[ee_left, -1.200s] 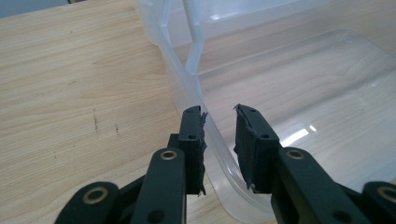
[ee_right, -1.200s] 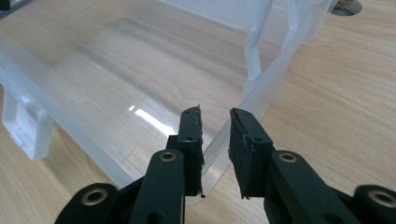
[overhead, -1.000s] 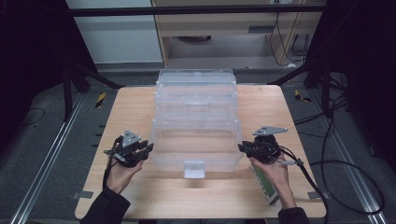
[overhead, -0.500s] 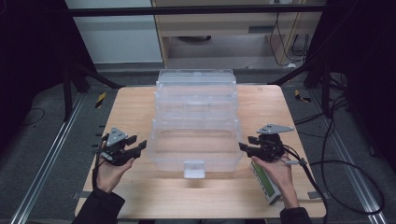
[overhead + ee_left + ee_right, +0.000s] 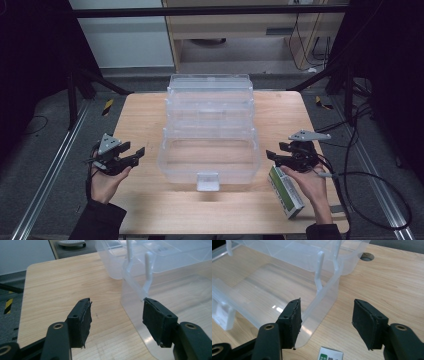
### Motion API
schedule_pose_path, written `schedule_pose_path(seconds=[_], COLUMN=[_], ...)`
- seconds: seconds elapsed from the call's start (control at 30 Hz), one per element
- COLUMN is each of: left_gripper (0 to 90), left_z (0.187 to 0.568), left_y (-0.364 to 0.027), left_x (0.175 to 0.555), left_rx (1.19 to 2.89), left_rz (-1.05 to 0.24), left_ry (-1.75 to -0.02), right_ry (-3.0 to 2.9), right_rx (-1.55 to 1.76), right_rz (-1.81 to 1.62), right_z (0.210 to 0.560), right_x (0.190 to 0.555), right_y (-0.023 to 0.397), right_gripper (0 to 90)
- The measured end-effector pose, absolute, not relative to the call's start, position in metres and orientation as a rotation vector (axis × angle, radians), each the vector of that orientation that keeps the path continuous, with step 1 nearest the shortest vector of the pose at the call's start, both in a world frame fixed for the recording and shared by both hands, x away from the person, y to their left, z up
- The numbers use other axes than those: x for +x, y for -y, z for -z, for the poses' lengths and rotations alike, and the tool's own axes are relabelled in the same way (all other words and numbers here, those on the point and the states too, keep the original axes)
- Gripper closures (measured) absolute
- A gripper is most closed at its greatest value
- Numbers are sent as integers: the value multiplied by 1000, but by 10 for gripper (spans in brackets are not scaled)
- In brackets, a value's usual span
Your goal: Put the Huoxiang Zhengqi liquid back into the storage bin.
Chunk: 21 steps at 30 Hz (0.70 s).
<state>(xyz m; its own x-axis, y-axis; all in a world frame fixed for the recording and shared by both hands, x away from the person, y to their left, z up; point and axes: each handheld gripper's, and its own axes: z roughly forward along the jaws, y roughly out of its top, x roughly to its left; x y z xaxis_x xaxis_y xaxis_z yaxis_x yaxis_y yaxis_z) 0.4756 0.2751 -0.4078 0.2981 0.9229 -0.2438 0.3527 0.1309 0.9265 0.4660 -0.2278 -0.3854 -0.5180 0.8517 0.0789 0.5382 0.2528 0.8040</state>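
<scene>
**Clear storage box stands open, both grippers let go**

Clear storage box (image 5: 210, 130) is the biggest thing on the wooden table (image 5: 145, 115), and it stands in the middle of it. Its tiers are spread out like steps, the upper trays pushed toward the far side and the deep bottom tray nearest to me, with a small white latch (image 5: 208, 181) at the front wall. As far as I can see through the plastic, the trays hold nothing.

I judge that the opening of the box is done, and what is left is probably to put something into it. The only candidate I see is the green and white carton (image 5: 285, 192), which lies on the table near the right front corner, partly under my right hand.

My left gripper (image 5: 133, 153) is just beside the left end of the bottom tray. Its jaws have just been opening; they stand apart now and nothing is between them. My right gripper (image 5: 274, 154) is at the right end of the same tray. Its jaws have just been opening too, they are apart, and only bare table shows between them.
</scene>
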Motion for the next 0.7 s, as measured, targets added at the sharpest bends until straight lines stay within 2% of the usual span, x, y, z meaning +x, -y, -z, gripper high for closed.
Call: schedule_pose_path(seconds=[0.7], left_gripper=[367], left_z=[431], left_y=[-307], left_x=[491], left_rx=[1525], left_rz=[-693], left_ry=[-1364], right_ry=[-2250], right_rx=[1345], right_rz=[-924], right_z=[361], right_x=[461], right_y=[236], right_gripper=[371])
